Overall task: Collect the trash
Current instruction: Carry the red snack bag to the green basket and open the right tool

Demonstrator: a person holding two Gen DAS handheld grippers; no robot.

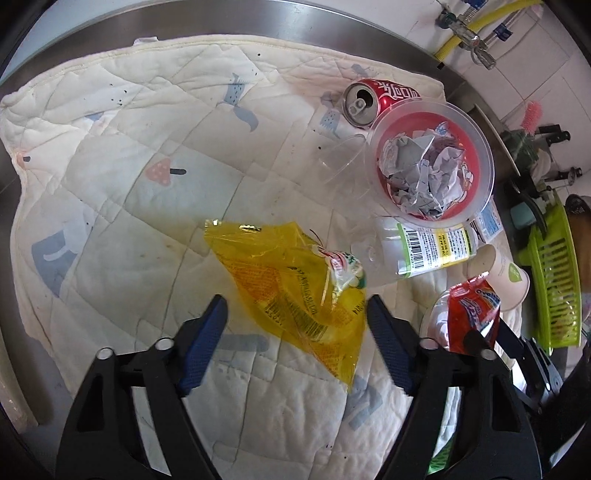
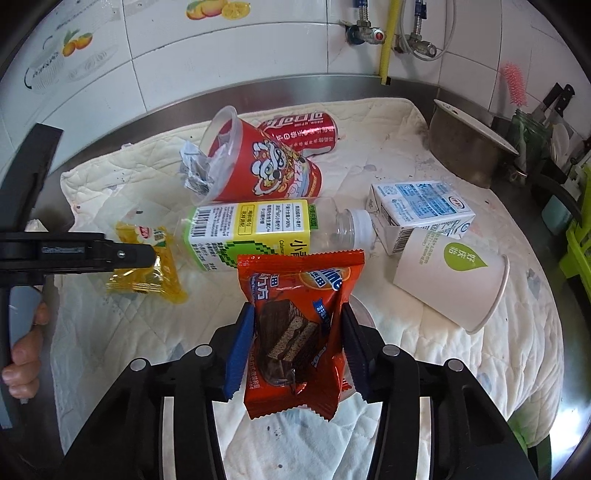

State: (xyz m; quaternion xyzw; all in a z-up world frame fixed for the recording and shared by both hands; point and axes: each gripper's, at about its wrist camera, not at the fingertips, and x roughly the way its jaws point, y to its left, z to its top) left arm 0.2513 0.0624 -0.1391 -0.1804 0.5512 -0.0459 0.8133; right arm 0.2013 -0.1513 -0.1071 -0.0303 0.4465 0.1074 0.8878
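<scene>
A yellow wrapper (image 1: 295, 295) lies on the quilted cloth (image 1: 129, 166); it also shows in the right wrist view (image 2: 147, 269). My left gripper (image 1: 295, 310) is open, its jaws either side of the wrapper's near end, just above it. My right gripper (image 2: 297, 325) is shut on a red chocolate-wafer wrapper (image 2: 299, 328), held above the cloth; this wrapper shows in the left wrist view (image 1: 472, 314). Other trash lies beyond: a red cup with crumpled paper (image 2: 266, 162), a red can (image 2: 303, 133), a plastic bottle (image 2: 258, 229), a milk carton (image 2: 417, 206) and a paper cup (image 2: 450, 280).
A steel pot (image 2: 469, 147) stands at the back right by a green dish rack (image 1: 550, 288). The steel counter edge (image 1: 258, 22) and tiled wall (image 2: 221, 55) with pipes run behind the cloth. A hand (image 2: 22, 354) holds the left gripper's handle.
</scene>
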